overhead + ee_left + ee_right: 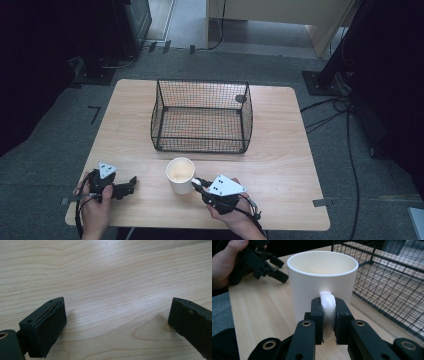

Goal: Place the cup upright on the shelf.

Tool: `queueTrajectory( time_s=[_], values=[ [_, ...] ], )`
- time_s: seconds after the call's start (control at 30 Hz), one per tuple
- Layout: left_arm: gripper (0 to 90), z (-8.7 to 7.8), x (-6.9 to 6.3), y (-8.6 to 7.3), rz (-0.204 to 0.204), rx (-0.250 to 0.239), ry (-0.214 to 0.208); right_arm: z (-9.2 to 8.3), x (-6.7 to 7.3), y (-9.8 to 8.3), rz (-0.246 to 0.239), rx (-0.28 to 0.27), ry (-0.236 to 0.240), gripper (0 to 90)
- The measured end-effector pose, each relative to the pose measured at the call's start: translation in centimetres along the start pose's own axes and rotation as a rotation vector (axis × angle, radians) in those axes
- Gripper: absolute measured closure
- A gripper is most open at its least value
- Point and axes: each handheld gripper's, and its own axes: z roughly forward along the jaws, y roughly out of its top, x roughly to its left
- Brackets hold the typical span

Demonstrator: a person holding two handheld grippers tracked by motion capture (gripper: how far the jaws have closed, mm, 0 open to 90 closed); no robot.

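A: Where was the mug (180,174) at that moment?

B: It stood upright on the wooden table (280,165), near the front edge, just in front of the black wire basket (202,116) and apart from it. From above, its inside looked pale, with nothing I could make out in it.

A: And the right gripper (198,183)?

B: Clamped on the mug's handle (327,305)! In the right gripper view both black jaws pressed the white loop from either side. The right hand (235,217) held the tool low at the table's front edge.

A: What about the left gripper (133,181)?

B: It lay at the front-left corner, held by the left hand (95,210), well apart from the mug. Its own view showed the jaws spread wide over bare wood grain, nothing between them.

A: The basket?

B: It sat mid-table, open at the top; the high view showed only table wood through its mesh.
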Motion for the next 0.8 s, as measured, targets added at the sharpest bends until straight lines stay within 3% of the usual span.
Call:
queueTrajectory(
  time_s=[0.8],
  values=[
    [2.1, 0.0, 0.0, 0.0, 0.000, 0.000, 0.000, -1.6, -0.9, 2.9, -0.007, -0.121, -0.067, 80.9]
  ],
)
